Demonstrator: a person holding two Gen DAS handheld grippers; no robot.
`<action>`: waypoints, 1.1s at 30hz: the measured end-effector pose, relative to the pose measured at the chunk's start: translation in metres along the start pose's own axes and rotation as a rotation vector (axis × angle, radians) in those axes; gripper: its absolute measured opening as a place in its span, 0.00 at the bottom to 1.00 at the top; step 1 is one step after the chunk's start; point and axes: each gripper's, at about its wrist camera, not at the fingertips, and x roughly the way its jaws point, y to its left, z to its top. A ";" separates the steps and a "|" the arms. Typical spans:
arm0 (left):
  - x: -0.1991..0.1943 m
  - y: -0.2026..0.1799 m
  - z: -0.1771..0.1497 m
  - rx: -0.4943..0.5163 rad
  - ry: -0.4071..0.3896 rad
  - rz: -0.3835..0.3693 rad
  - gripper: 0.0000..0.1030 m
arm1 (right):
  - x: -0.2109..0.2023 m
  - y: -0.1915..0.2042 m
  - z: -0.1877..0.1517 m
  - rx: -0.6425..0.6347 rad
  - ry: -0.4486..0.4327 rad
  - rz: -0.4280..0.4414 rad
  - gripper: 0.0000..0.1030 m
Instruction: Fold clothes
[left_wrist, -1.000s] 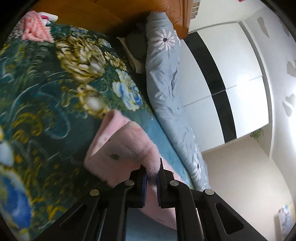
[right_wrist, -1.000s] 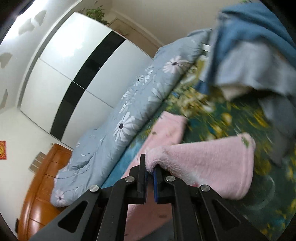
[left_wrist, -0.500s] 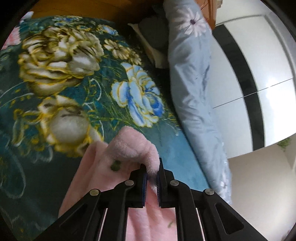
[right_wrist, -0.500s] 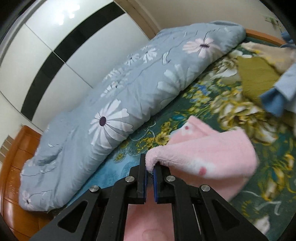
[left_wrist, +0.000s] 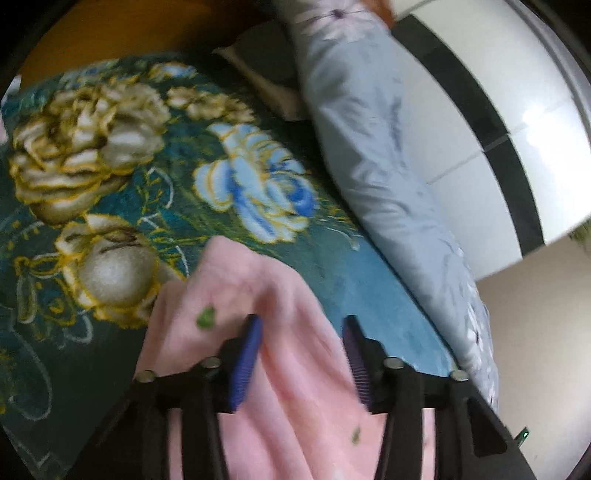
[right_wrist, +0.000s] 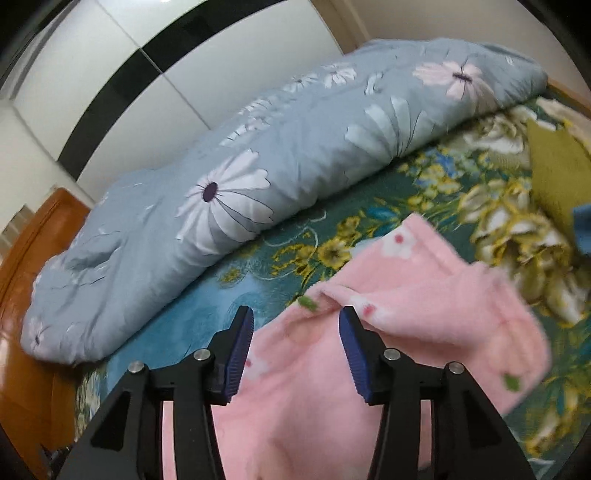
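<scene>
- Pink fleece, printed with small white flowers and green leaves: the pink garment (right_wrist: 388, 295) lies doubled over on the bed, its top layer folded back onto the lower one.
- Under it spreads a dark green blanket (left_wrist: 122, 192) with big cream, yellow and blue blooms.
- The left tongs (left_wrist: 301, 332) hover just over the garment's near edge; the jaws are opening, blue ribbed pads apart, and a soft ridge of pink cloth rises between them without being pressed by either pad.
- The right tongs (right_wrist: 295, 325) are opening as well; the fold's corner sits in the gap, close by the right-hand pad, with no pinch that I can see.
- A pale blue quilt (right_wrist: 258, 177) with white daisies lies rolled along the far side of the bed, beside the blanket.
- Behind the quilt stands a white wardrobe (right_wrist: 110, 62) with a black band across its doors.
- An orange-brown wooden bed frame (right_wrist: 26, 280) shows at the quilt's end.
- An olive-green cloth (right_wrist: 554, 173) and a scrap of blue fabric (right_wrist: 583, 229) sit at the edge of the right view, apart from the pink garment.
</scene>
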 end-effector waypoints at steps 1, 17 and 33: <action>-0.012 0.000 -0.008 0.017 -0.024 0.017 0.60 | -0.012 -0.004 -0.003 -0.001 -0.017 0.006 0.48; -0.017 0.072 -0.096 -0.193 0.037 0.042 0.66 | -0.008 -0.113 -0.065 0.362 -0.014 -0.019 0.51; -0.006 0.042 -0.051 -0.203 -0.083 -0.043 0.12 | -0.005 -0.072 -0.029 0.359 -0.131 0.035 0.11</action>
